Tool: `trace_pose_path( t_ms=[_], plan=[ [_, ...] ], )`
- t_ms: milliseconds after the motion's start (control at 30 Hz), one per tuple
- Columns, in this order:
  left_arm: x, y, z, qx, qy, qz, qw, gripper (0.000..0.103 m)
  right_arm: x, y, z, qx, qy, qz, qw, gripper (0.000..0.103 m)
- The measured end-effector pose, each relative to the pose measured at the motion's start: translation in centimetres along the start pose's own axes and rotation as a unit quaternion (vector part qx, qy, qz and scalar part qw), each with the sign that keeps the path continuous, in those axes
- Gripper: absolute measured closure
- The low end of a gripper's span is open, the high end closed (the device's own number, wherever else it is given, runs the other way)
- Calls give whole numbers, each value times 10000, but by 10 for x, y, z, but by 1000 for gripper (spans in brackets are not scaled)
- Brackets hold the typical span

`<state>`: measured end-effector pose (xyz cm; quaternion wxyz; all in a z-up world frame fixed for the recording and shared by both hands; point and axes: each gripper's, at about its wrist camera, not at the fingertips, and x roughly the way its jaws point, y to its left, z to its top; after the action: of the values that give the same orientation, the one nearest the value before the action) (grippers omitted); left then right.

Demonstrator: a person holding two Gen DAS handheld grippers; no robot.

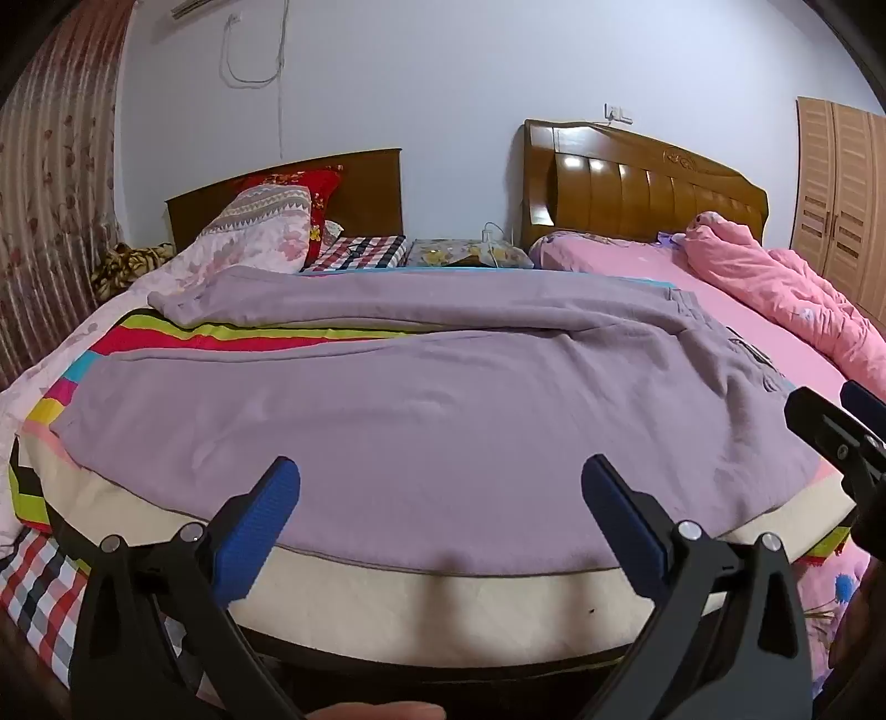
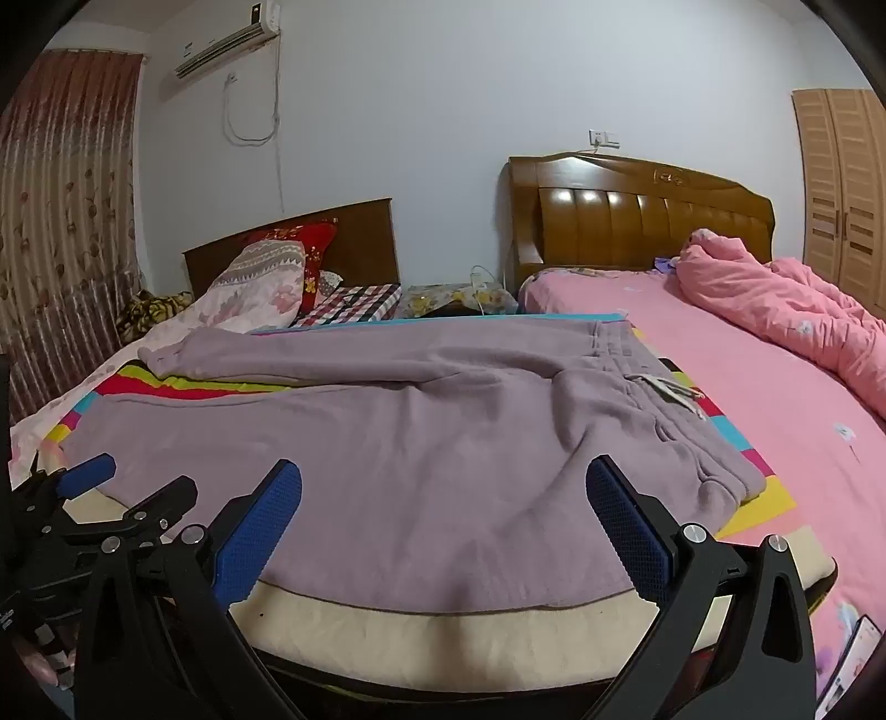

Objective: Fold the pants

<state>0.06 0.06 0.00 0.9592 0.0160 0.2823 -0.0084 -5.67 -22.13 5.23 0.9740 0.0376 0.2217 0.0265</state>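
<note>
Bedroom, striped blanket (image 2: pixel 769 493) on bed; pants (image 2: pixel 421 437) flat; both tools (image 1: pixel 440 487) (image 2: pixel 443 490) agape.

We are in a home bedroom: two beds with carved brown wooden headboards (image 2: pixel 637 213) fill the frame's middle. A white wall air conditioner (image 2: pixel 227 41) hangs upper left above patterned reddish curtains (image 2: pixel 61 221), and a light wooden wardrobe (image 2: pixel 841 194) stands far right.

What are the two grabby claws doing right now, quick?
Left gripper: open, holding nothing, poised over the spread-out mauve fleece pants.
Right gripper: open, holding nothing, also over the pants.
</note>
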Motion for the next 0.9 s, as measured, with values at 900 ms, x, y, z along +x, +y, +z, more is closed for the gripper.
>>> trace_pose_path(
  t_ms=[900],
  plan=[
    [2, 4, -3, -56, 73, 5, 10000, 1, 7, -3, -8, 127, 146, 97, 9998, 4]
  ],
)
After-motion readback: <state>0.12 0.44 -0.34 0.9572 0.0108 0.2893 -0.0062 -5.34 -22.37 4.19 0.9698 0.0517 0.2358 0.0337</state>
